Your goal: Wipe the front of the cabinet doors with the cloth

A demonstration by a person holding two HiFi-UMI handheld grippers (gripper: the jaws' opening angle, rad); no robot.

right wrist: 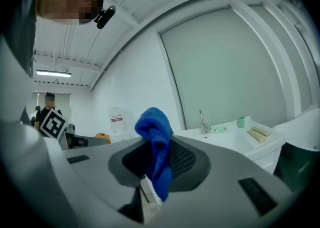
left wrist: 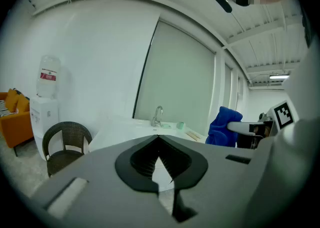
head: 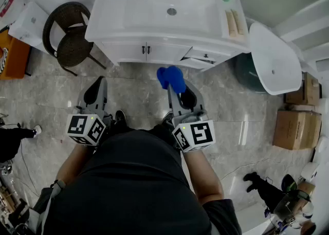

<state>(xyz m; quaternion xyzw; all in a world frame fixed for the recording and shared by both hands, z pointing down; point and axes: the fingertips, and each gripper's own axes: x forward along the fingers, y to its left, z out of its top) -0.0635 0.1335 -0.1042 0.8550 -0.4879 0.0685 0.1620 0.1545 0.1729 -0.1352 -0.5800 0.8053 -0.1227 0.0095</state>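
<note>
A white vanity cabinet with a sink [head: 169, 10] stands ahead of me, its two doors [head: 134, 51] closed and fitted with dark handles. My right gripper [head: 177, 86] is shut on a blue cloth [head: 171, 78], held out a short way in front of the doors without touching them. In the right gripper view the blue cloth [right wrist: 155, 137] sticks up between the pads of the right gripper [right wrist: 157, 147]. My left gripper [head: 95, 91] hangs lower left, shut and empty. In the left gripper view the left gripper [left wrist: 159, 144] points at the vanity, and the cloth [left wrist: 223, 126] shows at right.
A drawer [head: 198, 60] to the right of the doors stands slightly pulled out. A dark wicker chair [head: 69, 33] is left of the cabinet and a white tub [head: 275, 59] to its right. Cardboard boxes [head: 290, 128] sit far right. The floor is glossy tile [head: 139, 95].
</note>
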